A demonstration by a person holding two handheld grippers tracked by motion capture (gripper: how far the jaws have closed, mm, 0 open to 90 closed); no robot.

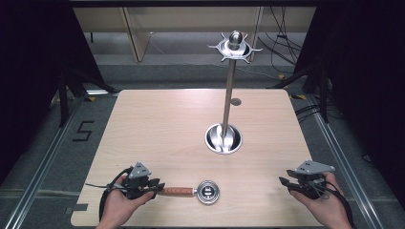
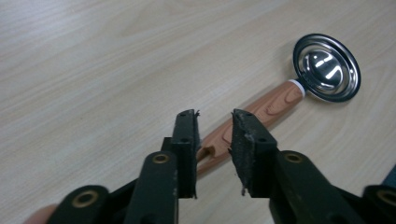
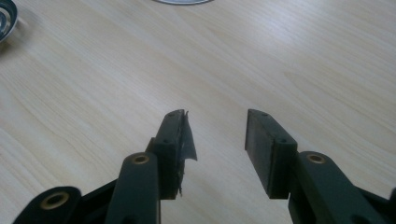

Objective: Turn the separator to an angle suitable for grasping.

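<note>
Wooden table [image 1: 157,124], left gripper [image 2: 214,122] jaws apart astride ladle [image 2: 299,84] handle

Ladle [image 1: 193,192] lies before stand [image 1: 224,138] on table [image 1: 157,129].

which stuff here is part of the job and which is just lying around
In play:
ladle, wooden handle between the open left gripper fingers
hanging stand, probable destination
right gripper, open, idle

Lying about:
cables on floor
small grey disc on table
</note>
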